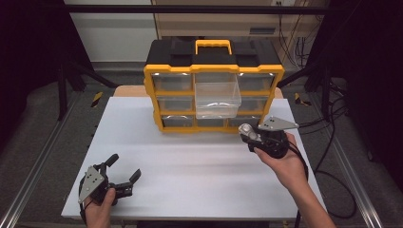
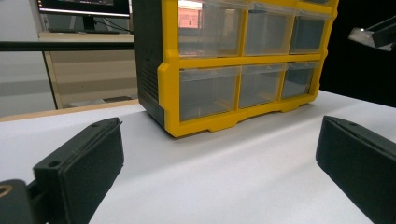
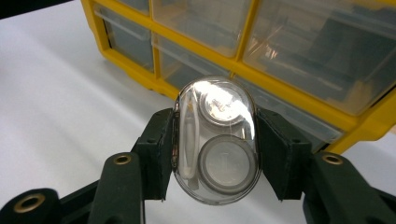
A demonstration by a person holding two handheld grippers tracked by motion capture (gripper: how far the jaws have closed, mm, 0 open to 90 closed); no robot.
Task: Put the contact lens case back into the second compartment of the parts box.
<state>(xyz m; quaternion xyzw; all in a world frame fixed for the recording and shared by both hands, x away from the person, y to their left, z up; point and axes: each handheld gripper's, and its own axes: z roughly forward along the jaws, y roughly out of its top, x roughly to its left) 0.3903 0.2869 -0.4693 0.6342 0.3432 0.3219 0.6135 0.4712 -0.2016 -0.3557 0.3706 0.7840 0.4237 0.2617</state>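
High view: I'm holding my left gripper [image 1: 122, 176] low at the near-left of the white desk [image 1: 190, 171], fingers spread wide w/ nothing btwn them. My right gripper [image 1: 247, 135] is hovering just in front of the yellow-and-black plastic drawer organiser [image 1: 214, 71], whose clear top-middle drawer [image 1: 217, 99] is sticking out.

Left gripper view: my fingers [image 2: 81, 168] are gaping apart, organiser ahead.

Right gripper view: my fingers [image 3: 156, 149] are clamping a small clear oval plastic case [image 3: 215, 140] w/ two round discs inside, held near the organiser's bottom row.
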